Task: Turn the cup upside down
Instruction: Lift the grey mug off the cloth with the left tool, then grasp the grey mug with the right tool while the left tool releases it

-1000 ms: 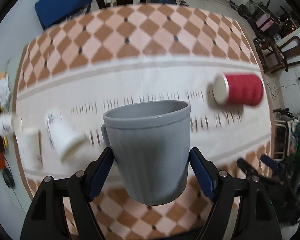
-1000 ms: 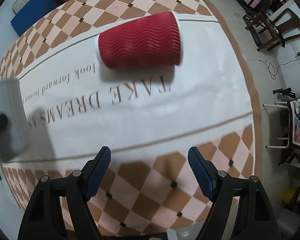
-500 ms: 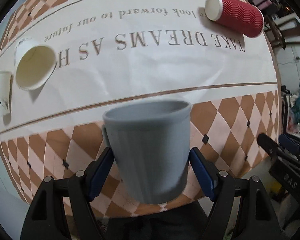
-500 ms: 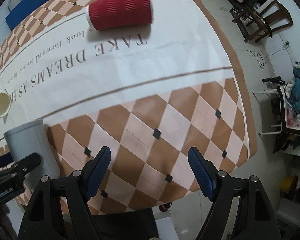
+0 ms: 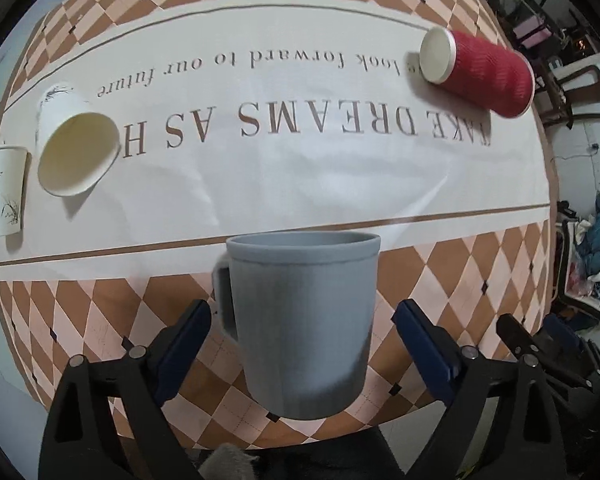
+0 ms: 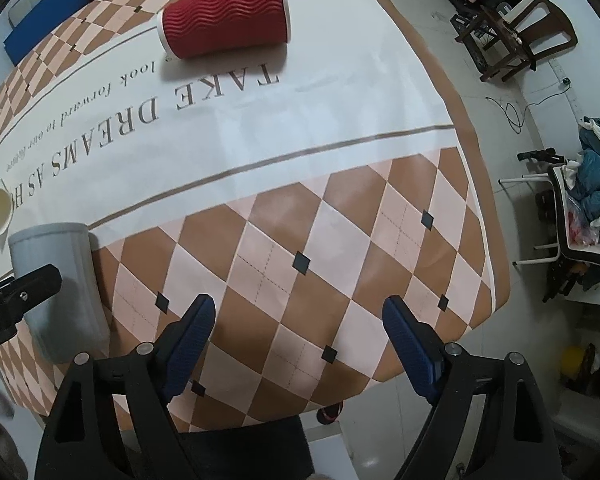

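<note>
A grey mug [image 5: 300,316] sits between the two blue-padded fingers of the left gripper [image 5: 302,334], close to the near edge of the table. The fingers are spread, with a visible gap on each side of the mug, so the mug looks released rather than held. The camera itself seems inverted, since the tablecloth lettering reads upside down, so the mug's wide rim most likely faces down onto the tablecloth [image 5: 300,176]; the flip appears done or nearly so. The next move is probably to draw the left gripper straight back without knocking the mug or its handle. The right gripper [image 6: 298,334] hovers spread wide and empty above the checkered part of the cloth. A red ribbed paper cup [image 6: 224,20] lies on its side at the far edge. Two white paper cups [image 5: 78,148] lie well off to one side. Chairs [image 6: 520,40] and clutter surround the table.
</note>
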The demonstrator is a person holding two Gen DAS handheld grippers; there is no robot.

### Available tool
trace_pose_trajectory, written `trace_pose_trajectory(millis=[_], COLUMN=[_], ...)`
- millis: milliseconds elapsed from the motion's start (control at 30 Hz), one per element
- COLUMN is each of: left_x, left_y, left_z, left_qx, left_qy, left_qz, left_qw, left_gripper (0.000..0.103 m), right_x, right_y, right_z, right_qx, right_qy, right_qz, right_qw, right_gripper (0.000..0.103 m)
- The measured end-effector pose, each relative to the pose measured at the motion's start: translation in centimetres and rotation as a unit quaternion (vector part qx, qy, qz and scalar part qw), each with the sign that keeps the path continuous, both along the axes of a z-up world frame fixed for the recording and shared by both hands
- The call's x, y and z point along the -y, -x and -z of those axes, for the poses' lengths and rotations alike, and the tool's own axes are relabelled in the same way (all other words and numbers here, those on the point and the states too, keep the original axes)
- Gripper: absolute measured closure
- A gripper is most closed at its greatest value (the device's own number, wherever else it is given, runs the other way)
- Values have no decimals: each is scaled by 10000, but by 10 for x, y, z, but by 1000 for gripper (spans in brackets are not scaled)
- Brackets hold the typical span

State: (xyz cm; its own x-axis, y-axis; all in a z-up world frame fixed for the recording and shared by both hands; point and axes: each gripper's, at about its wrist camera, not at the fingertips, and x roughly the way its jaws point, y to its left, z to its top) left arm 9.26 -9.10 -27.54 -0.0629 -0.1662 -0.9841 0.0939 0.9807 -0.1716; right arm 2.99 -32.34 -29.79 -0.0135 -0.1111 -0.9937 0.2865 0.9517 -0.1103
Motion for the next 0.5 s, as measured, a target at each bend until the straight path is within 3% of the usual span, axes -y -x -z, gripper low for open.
trace_pose_trajectory(millis=[67,200,267,333,433,500], left_x=[-6,-30,-47,-66,-88,-103], left_y=[-1,10,19,36,58,76], left_z=[-9,-43,-60,-70,-67,-47], left_qx=[32,481,750,1037,1229,1131], left_qy=[52,89,-26,-422,-906,-1187], left_qz=[-99,-315,-376,-457,-593,-689], left_qw=[9999,9983,9965,9927,9865,9841], left_gripper=[4,2,1,1,1,1], right_x=[-2,-13,-28,-49,-99,-136], right_y=[-2,-5,-10,-13,-11,0], right_z=[-4,-23,-38,-51,-63,-61], right_qx=[84,333,510,606,532,415], right_qy=[-86,-153,-62,102,699,1231], right_qz=[-18,-380,-896,-1596,-3188,-4384], right_qw=[9999,9986,9947,9853,9438,8894], right_gripper=[16,10,9,9,9,9])
